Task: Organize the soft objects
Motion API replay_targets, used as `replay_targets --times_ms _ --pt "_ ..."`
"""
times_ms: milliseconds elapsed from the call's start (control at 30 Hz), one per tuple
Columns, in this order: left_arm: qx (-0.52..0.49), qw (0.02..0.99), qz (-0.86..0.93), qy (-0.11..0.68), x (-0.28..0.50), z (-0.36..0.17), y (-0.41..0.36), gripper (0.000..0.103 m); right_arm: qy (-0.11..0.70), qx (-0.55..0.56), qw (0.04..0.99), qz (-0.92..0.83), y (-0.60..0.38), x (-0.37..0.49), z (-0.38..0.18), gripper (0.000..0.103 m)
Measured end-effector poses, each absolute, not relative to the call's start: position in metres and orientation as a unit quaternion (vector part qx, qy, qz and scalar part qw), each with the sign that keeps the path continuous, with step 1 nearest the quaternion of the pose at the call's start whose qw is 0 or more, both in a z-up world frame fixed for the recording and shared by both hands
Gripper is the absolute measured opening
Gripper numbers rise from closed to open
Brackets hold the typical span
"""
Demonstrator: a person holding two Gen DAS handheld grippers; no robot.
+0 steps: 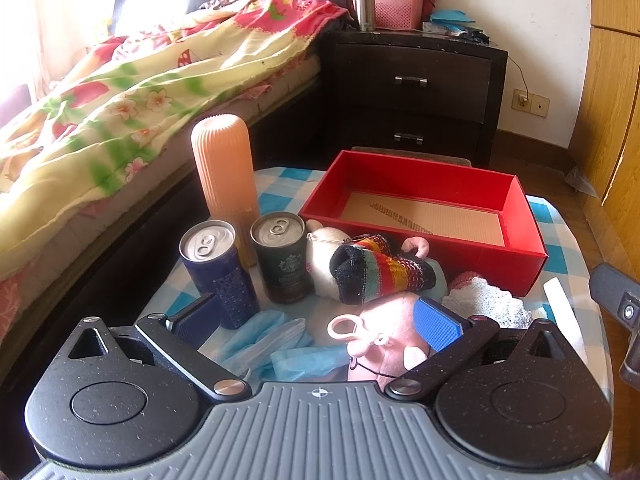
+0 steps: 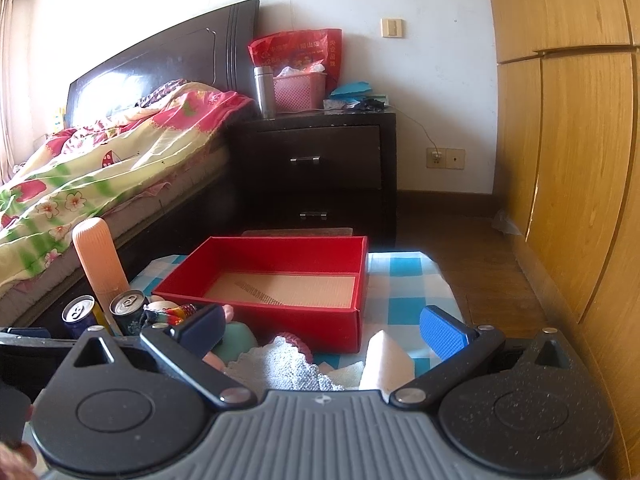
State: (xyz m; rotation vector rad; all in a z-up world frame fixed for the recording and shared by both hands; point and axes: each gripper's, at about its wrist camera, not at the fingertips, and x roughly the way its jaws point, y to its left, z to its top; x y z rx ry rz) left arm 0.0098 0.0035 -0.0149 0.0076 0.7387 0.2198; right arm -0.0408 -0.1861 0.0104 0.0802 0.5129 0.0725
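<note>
Two grippers, both w/ jaws spread wide, nothing clamped. Left gripper (image 1: 318, 320) hovers low over the near table edge: pink plush (image 1: 380, 340) sits between its fingers, right blue pad (image 1: 436, 322) just at the plush head, contact can't tell; blue face masks (image 1: 276, 344) lie flat under the gap. Right gripper (image 2: 322, 330) hangs over a white knit cloth (image 2: 280, 364) and a pale pink folded piece (image 2: 386, 356), not touching either as far as visible. Next row: rainbow striped sock (image 1: 380, 270) draped across a white plush (image 1: 320, 256), both hard against the red box's near wall. Left of them two cans, upright, nearly touching: dark green one w/ Starbucks logo (image 1: 282, 258), text below unreadable; navy can (image 1: 218, 268), label illegible. Peach ribbed cylinder (image 1: 226, 168) stands behind the cans near the table's left edge. Red box (image 1: 424, 248) open-topped, tan floor bare, printed strip inside unreadable. Checked cloth (image 2: 404, 280) shows free room right of the box. Far: nightstand (image 1: 412, 80) w/ steel flask (image 1: 364, 4), pink basket (image 1: 398, 8), red bag w/ Chinese print, not legible.
</note>
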Motion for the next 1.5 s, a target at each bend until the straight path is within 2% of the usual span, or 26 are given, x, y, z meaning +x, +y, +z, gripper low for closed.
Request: replay_targets --times_ms 1067,1200,1367,1500 --pt "0.0 0.931 0.062 0.359 0.004 -0.013 0.001 0.098 0.269 0.022 0.962 0.028 -0.189 -0.036 0.004 0.085" --pt "-0.009 0.922 0.011 0.386 0.003 -0.025 0.005 0.098 0.286 -0.002 0.958 0.028 -0.201 -0.037 -0.006 0.085" --pt "0.01 0.925 0.022 0.379 -0.001 -0.028 0.01 0.098 0.343 -0.049 0.937 0.047 -0.205 -0.032 -0.038 0.085" --pt "-0.005 0.923 0.011 0.385 -0.001 -0.03 0.016 0.097 0.348 -0.11 0.928 0.075 -0.19 -0.026 -0.057 0.084"
